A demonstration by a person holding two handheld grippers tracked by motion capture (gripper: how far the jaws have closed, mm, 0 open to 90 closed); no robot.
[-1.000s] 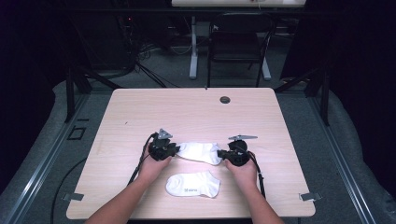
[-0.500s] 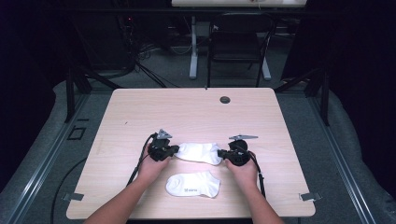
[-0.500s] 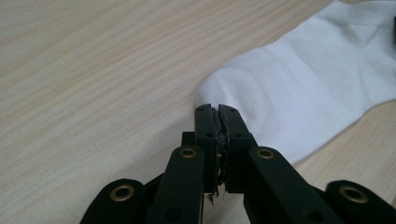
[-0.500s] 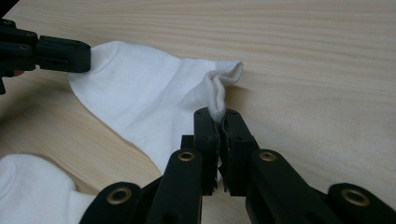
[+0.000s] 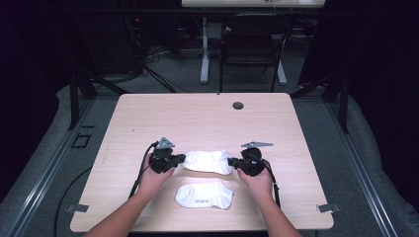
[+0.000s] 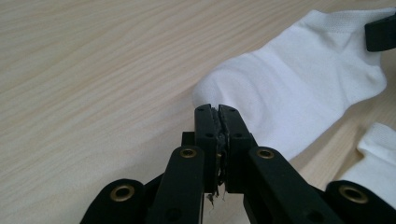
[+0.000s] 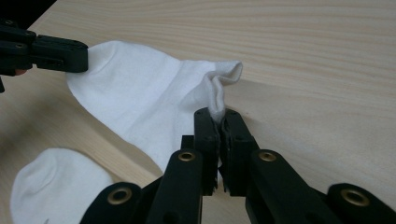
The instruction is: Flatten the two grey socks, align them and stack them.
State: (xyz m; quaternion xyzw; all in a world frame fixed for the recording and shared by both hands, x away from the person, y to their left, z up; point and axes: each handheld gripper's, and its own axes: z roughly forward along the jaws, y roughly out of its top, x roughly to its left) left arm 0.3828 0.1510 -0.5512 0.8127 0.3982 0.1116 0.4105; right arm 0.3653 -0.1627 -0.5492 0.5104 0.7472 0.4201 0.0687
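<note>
A white ankle sock (image 5: 207, 161) stretches between my two grippers on the wooden table (image 5: 197, 118). My left gripper (image 5: 182, 159) is shut on its toe end; its jaws (image 6: 218, 108) meet at the sock's (image 6: 289, 93) rounded edge. At the other end, my right gripper (image 5: 232, 161) is shut on the cuff, and a fold of sock fabric (image 7: 149, 102) rises from between its closed jaws (image 7: 218, 114). Far off in the right gripper view, the left gripper (image 7: 70, 53) pinches the toe. A second white sock (image 5: 204, 195) lies flat nearer the person, between the forearms.
A small dark round cap (image 5: 238, 105) sits near the table's far edge. Cables trail from both grippers toward the near edge. Beyond the table are a chair (image 5: 252, 54) and stand legs on a dark floor.
The left gripper has edged slightly to the left with the sock's toe end, so the sock looks a little more stretched. The right gripper and the second sock have stayed put.
</note>
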